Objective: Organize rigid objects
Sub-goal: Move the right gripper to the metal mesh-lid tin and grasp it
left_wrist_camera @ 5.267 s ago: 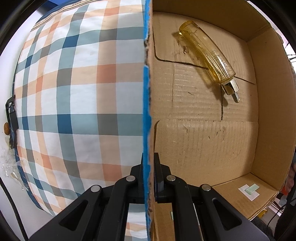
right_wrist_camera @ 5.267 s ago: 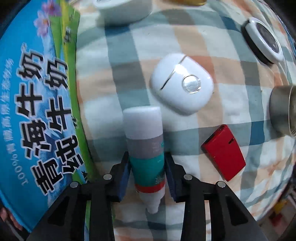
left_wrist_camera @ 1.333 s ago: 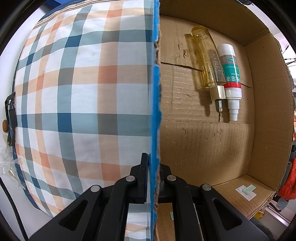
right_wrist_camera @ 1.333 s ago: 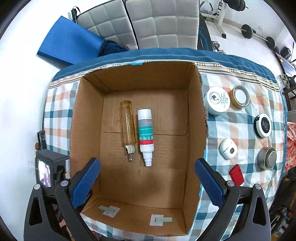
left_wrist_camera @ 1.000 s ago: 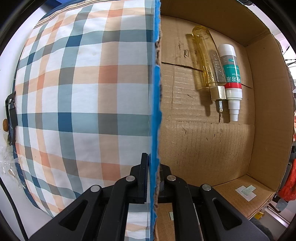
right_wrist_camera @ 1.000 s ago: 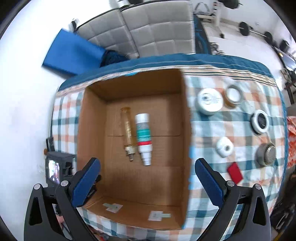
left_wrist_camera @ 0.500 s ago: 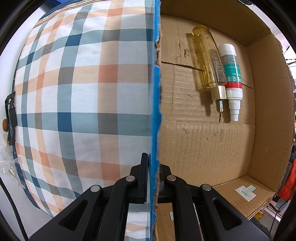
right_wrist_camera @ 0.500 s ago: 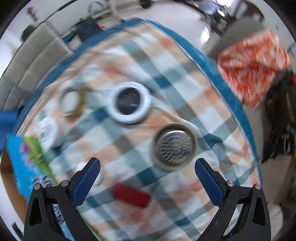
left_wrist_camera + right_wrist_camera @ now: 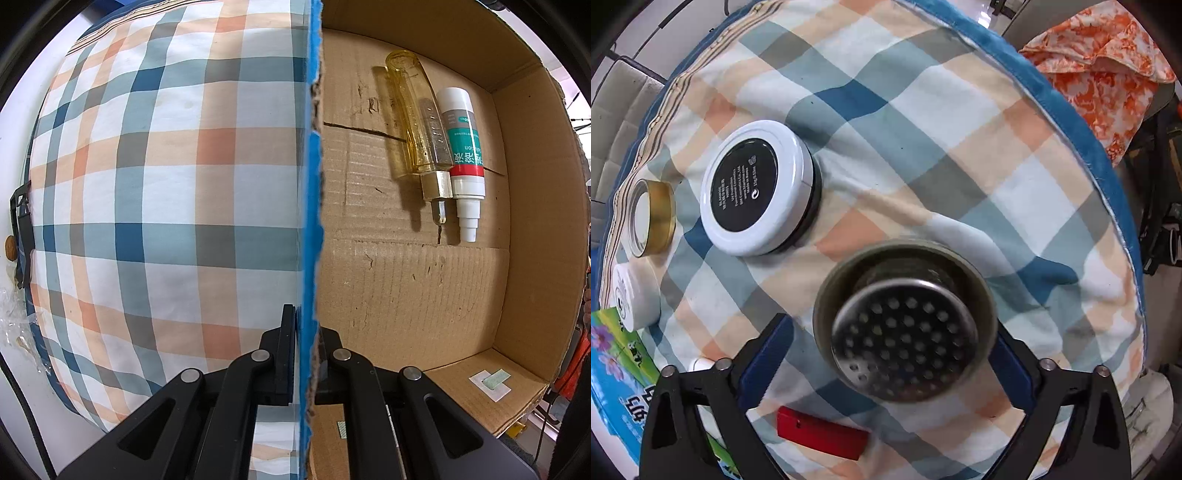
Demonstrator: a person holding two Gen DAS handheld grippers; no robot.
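Observation:
My left gripper (image 9: 306, 354) is shut on the left wall of the cardboard box (image 9: 406, 295). Inside the box a yellow glass bottle (image 9: 417, 122) and a white-and-teal spray bottle (image 9: 463, 155) lie side by side. My right gripper (image 9: 890, 354) is open, its blue pads on either side of a metal strainer cup (image 9: 905, 325) standing on the plaid cloth, not touching it. A white-rimmed round tin (image 9: 757, 188), a gold-rimmed lid (image 9: 653, 218), a white jar (image 9: 635, 299) and a red lighter (image 9: 822, 432) lie around it.
The box's printed outer wall (image 9: 617, 391) shows at the lower left of the right wrist view. The cushion's blue edge (image 9: 1071, 122) curves along the right, with orange patterned fabric (image 9: 1097, 44) beyond it. A plaid cloth (image 9: 147, 184) lies left of the box.
My right gripper left the box, swung over the cloth and came down around the strainer cup. The left gripper has kept its hold on the box wall.

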